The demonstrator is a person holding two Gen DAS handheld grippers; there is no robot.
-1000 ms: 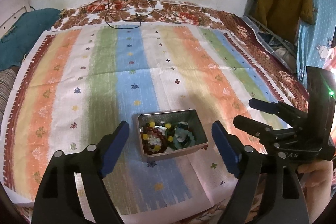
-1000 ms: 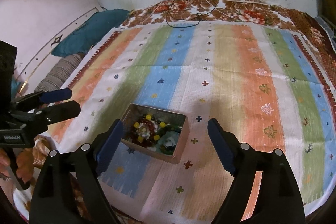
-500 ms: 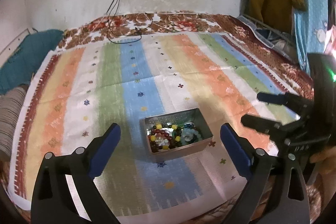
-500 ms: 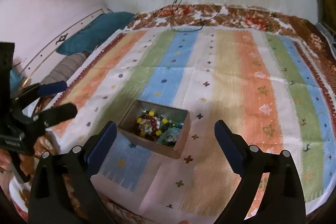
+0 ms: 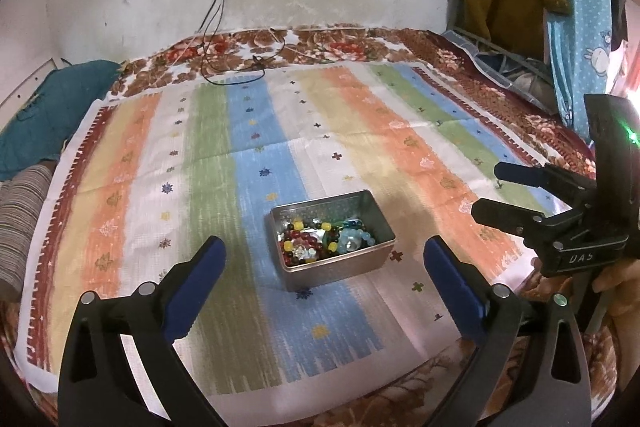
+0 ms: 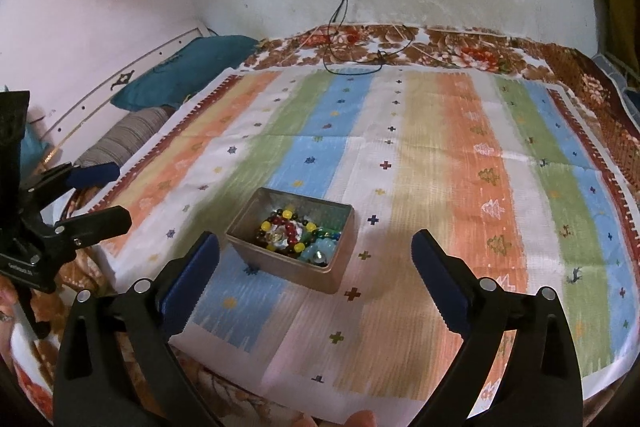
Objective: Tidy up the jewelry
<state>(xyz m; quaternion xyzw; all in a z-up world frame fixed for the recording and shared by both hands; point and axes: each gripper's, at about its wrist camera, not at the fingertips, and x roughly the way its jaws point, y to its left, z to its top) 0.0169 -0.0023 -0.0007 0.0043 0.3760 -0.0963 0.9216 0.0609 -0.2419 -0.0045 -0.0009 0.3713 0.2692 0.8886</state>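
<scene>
A bed (image 5: pixel 500 99) with a brown floral cover fills both views, and a striped cloth (image 5: pixel 168 163) in orange, green, blue and white lies flat over most of it. Beyond the jaws, at the far left edge of the cloth, a teal pillow (image 6: pixel 188 71) lies by the wall, with a grey striped cushion (image 6: pixel 120 139) just nearer. Black cables (image 6: pixel 344 39) hang from a wall socket and coil on the floral cover at the far end.

The left gripper (image 5: pixel 324 275) has its jaws wide apart; they have just been opening, with nothing between the blue pads. The right gripper (image 6: pixel 316 269) is likewise spread wide, its jaws just opened, empty. Each shows at the edge of the other's view, hovering off the near corner of the cloth.

A small metal tin (image 5: pixel 340 269) stands on the cloth ahead of both pairs of jaws, roughly centred between the left ones and nearer the left-hand jaw of the right ones, touched by neither. Inside it lies the jewelry (image 5: pixel 308 241): a bracelet of dark red and yellow beads, and pale blue beads (image 6: pixel 320 251) beside it.
</scene>
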